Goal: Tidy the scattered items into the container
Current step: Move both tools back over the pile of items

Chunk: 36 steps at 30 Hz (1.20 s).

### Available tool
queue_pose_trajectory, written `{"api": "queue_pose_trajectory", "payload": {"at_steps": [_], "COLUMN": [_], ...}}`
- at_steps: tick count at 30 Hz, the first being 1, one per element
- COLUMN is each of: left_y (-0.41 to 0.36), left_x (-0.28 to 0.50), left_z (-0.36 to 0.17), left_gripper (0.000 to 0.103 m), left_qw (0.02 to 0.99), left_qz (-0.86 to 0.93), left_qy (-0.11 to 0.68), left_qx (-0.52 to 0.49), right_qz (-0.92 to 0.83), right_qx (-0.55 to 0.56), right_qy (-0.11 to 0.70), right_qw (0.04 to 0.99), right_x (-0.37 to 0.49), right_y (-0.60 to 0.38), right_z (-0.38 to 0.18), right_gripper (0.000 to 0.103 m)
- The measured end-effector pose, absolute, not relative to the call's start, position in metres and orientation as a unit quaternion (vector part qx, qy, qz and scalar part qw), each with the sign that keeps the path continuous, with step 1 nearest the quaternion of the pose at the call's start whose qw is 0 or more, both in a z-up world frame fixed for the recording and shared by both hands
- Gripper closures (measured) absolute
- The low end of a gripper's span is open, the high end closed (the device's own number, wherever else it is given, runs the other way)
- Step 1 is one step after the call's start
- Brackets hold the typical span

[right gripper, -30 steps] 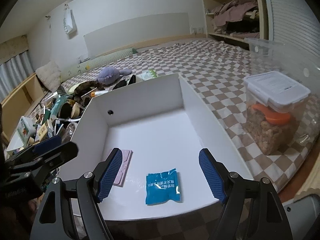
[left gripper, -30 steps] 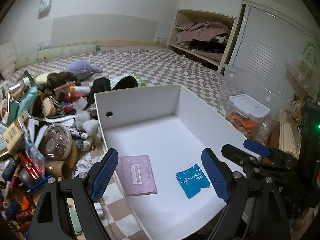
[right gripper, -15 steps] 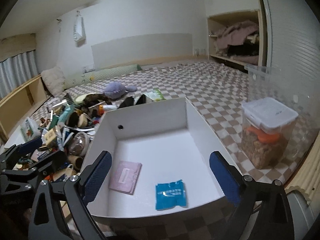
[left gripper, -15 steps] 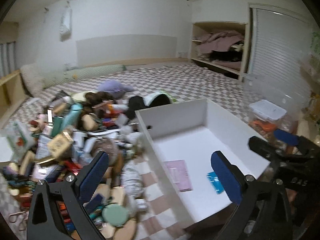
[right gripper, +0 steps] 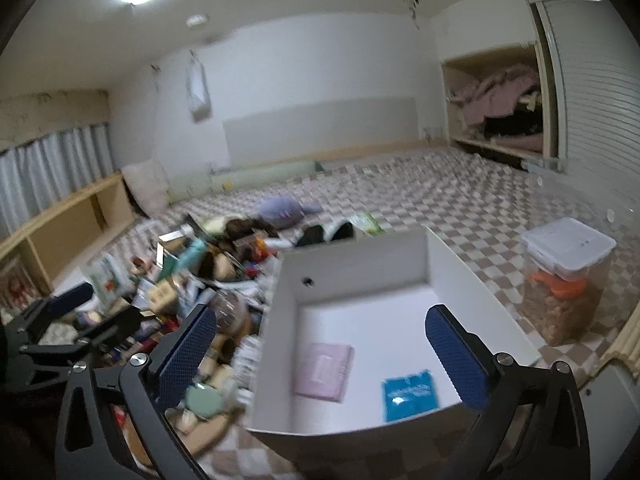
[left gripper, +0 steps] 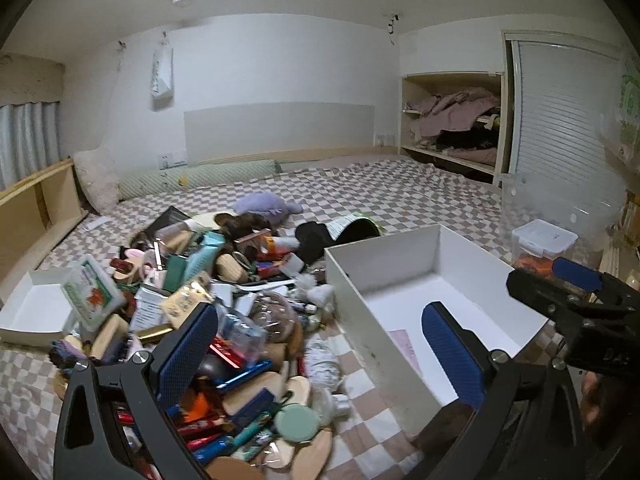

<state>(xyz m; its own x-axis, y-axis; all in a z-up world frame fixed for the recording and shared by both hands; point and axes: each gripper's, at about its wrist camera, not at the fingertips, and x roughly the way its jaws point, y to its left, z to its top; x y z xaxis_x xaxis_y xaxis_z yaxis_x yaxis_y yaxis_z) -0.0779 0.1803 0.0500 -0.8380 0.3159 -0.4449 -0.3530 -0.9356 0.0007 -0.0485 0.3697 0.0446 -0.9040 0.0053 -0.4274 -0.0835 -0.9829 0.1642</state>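
Checkered brown-and-white cloth (left gripper: 400,200) covered the floor, and on it stood the white rectangular cardboard box (right gripper: 360,276), open at the top. Just left of the box lay the big heap of scattered small items (left gripper: 208,300): packets, bottles, wooden pieces and a round pale-green lid (left gripper: 297,423). Inside the box lay only a flat pink packet (right gripper: 324,366) and a smaller blue foil sachet (right gripper: 410,394), so most of the things were outside the container.

Both tools were released. The left gripper (left gripper: 320,354) hung with its blue pads wide apart and nothing between them, above the near edge of the heap. The right gripper (right gripper: 322,356) was spread as well and empty, above the front of the box.

I judged that the sorting was in progress, between two picks. The next move called for lowering one gripper onto a single loose item at the edge of the heap.
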Motion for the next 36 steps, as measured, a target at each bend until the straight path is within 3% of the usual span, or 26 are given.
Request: {"api": "queue_pose_trajectory", "payload": {"at_steps": [13,24,36], "left_y": [0.13,0.068,-0.011], "left_x": [-0.069,-0.071,-0.079], "left_z": [0.048,0.039,0.021], "left_gripper": [0.0,0.0,0.0], "left_qw": [0.154,0.146,0.098], "left_qz": [0.959,0.956,0.95], "left_qy": [0.045,0.01,-0.044], "left_qx": [-0.234,-0.254,-0.292], "right_qz": [0.966,0.971,0.946], "right_qx": [-0.253,-0.228,-0.31], "right_qy": [0.058,-0.006,0.011], "right_qw": [0.013,-0.067,-0.095], "right_x": [-0.059,-0.054,-0.089], "right_y": [0.319,0.264,0.223], "right_z": [0.041,0.043,0.003], "right_gripper": [0.0,0.0,0.0]}}
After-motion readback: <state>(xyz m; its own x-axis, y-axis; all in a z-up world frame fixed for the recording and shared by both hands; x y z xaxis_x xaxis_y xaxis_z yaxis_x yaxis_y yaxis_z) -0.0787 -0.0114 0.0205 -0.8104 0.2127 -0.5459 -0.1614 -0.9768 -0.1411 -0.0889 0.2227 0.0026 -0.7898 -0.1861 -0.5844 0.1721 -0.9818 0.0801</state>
